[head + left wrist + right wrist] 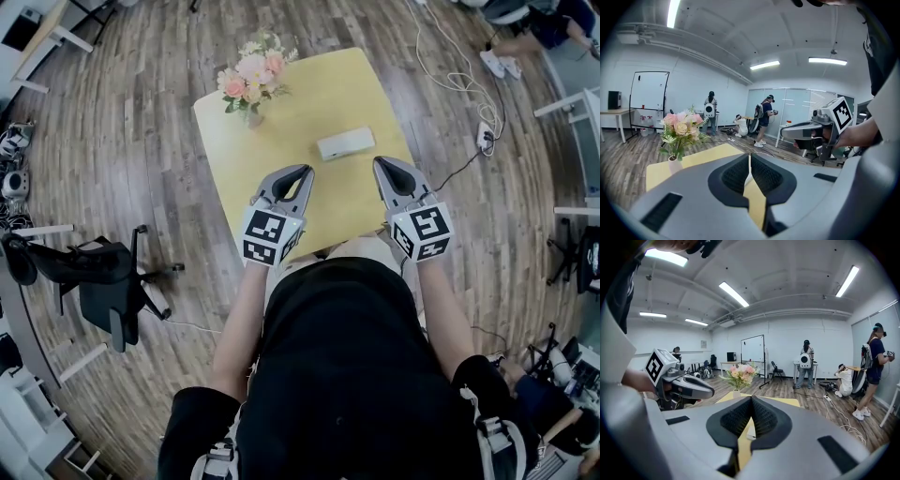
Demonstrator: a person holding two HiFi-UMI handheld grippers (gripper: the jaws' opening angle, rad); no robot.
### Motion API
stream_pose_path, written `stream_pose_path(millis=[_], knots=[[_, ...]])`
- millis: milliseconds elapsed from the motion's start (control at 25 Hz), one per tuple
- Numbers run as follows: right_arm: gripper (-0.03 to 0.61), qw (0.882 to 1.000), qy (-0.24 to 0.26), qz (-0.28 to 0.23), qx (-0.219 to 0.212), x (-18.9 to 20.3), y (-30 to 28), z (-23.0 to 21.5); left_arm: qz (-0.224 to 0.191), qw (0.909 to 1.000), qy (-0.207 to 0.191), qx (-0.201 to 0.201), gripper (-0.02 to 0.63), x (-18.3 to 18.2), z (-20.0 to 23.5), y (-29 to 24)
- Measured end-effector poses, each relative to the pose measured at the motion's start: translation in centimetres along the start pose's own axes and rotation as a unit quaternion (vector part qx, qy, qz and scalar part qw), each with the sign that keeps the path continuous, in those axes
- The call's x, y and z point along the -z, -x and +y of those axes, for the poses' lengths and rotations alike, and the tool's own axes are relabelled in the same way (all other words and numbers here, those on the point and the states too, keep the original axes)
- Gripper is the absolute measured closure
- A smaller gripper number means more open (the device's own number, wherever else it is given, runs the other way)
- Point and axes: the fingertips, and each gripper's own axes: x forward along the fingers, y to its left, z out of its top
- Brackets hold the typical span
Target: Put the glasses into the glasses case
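Both the left tool (304, 171) and the right tool (379, 162) are closed and empty, poised over the yellow desk (309, 103), whose near edge the person's torso (347, 375) hides. Just beyond them lies the white glasses case (346, 143), its long axis crosswise and its contents impossible to make out. Flowers (251, 73) stand at the desk's far-left corner, and a wood-plank floor (141, 141) surrounds it.

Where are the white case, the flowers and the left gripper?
white case (345, 143), head view, middle of its top.
flowers (251, 75), head view, on the pink blooms.
left gripper (303, 172), head view, between its closed fingertips.
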Motion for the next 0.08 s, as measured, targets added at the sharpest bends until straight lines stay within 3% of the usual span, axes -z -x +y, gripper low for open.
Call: stream_pose_path(millis=[80], knots=[[0.565,1.0,0.003,0.002,0.0,0.18,-0.18,-0.06,0.001,1.0,0.001,0.0,0.581,0.16,0.11,-0.13]])
